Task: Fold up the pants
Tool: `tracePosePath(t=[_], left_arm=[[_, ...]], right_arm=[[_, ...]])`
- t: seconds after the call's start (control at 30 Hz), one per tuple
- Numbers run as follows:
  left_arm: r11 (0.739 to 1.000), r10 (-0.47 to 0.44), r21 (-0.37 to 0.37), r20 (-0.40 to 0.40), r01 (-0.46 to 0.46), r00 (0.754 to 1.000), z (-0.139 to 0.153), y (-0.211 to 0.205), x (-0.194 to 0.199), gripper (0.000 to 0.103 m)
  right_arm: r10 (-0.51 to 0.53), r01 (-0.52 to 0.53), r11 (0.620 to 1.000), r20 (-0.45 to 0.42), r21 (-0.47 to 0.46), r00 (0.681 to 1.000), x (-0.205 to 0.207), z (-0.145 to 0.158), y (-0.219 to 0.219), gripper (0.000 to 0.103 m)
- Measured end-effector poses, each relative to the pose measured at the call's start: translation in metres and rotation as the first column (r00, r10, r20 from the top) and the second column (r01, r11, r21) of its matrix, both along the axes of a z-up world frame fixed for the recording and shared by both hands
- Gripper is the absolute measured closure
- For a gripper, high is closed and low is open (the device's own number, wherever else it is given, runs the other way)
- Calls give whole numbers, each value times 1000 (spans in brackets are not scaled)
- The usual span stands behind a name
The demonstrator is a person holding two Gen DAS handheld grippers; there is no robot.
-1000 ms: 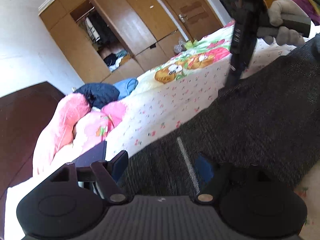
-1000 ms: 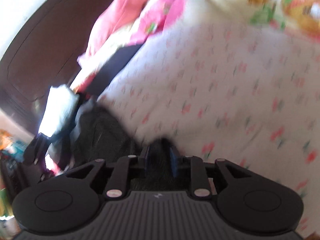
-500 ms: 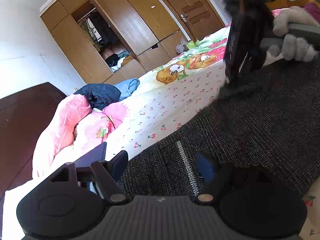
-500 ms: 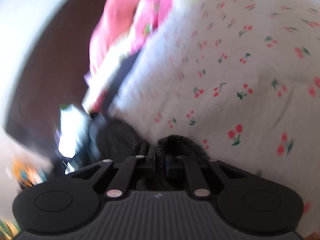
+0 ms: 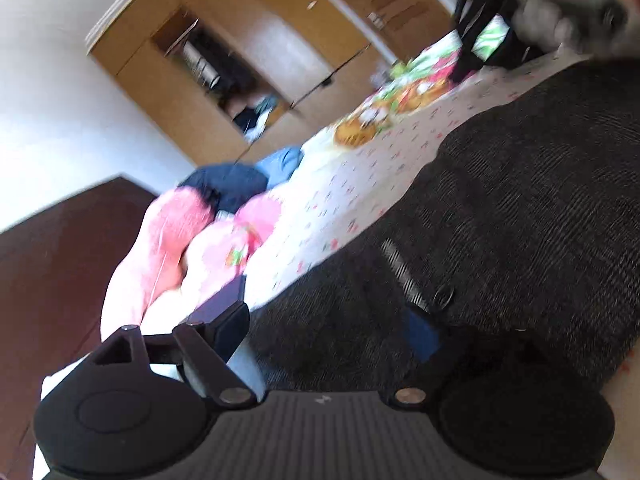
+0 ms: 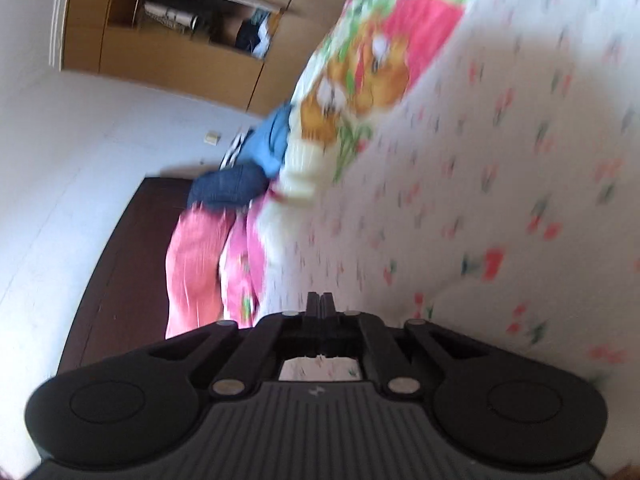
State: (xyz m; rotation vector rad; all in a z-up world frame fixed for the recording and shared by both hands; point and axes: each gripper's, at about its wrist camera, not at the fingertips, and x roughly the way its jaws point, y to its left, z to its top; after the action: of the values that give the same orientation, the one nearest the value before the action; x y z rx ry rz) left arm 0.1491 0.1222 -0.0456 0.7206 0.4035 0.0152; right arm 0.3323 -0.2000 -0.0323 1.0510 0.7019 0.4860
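Note:
Dark grey woven pants (image 5: 520, 208) lie spread over the cherry-print bed sheet (image 5: 360, 184), filling the right half of the left wrist view. My left gripper (image 5: 324, 320) sits low at their near edge with its jaws opening wide. Pants fabric lies between the fingers, and the pads do not press on it. My right gripper (image 6: 320, 304) is shut with nothing between its fingers. It points across bare sheet (image 6: 500, 160), and no pants show in that view. In the left wrist view a gloved hand (image 5: 572, 12) holds the right gripper (image 5: 472, 60) above the far corner of the pants.
A pink quilt (image 5: 192, 256) is bunched beside a dark wooden headboard (image 5: 52, 280). Dark blue (image 5: 228, 184) and light blue (image 5: 280, 160) clothes are piled behind it. A cartoon-print cover (image 6: 372, 64) lies farther along the bed. A wooden wardrobe (image 5: 240, 60) stands open by the wall.
My right gripper closed fully and let the pants corner slip out. It then rolled and swung off toward the far bed. My left jaws spread wider at the near edge of the pants.

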Motion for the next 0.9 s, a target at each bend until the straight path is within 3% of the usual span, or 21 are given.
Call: tracePosePath(t=[0.1,0.17,0.23,0.3,0.4,0.43,0.5,0.6,0.7,0.83,0.9], left_arm=[[998,-3,-56,33,5,999,17,-5,-13,8],[992,-50,-115,50,56,997,27,-21,-21,8],[979,-129,-158,32,132,991,32,-44,-27,8],[980,-180,-85,24,182,983,22,-67,-33,8],[986,-165,-35,-111,163,980,-2,-79,-26,9],[987,-159,-34,-108,156,981,-2,-80,-29,9],[986,-165,-6,-104,165,981,8,-88,-33,9],[978,-208,-37,-112,205,972,21,-112,-39,9],[963,-271,-51,-125,266,955,25,-152,-41,9],[908,-416,-22,-139,417,899,29,-217,-54,9],[884,-463,2,-141,468,875,32,-242,-62,9]], right_arm=[[145,-124,980,132,-159,981,-49,41,3,97],[250,-230,952,76,-204,965,-83,35,15,97],[280,-271,928,-3,-257,960,-111,17,21,97],[181,-208,930,-117,-303,977,-127,-4,1,98],[-26,-4,978,-141,-209,990,-153,-14,-73,102],[-86,55,969,-121,-239,989,-169,-6,-96,94],[-204,171,927,-68,-334,976,-205,11,-137,95],[-400,361,866,-46,-345,915,-270,19,-202,95],[-582,528,753,-23,-392,813,-323,21,-249,94],[-682,641,711,-66,-289,728,-346,-1,-287,94],[-710,677,688,-50,-263,703,-344,-5,-302,94]])
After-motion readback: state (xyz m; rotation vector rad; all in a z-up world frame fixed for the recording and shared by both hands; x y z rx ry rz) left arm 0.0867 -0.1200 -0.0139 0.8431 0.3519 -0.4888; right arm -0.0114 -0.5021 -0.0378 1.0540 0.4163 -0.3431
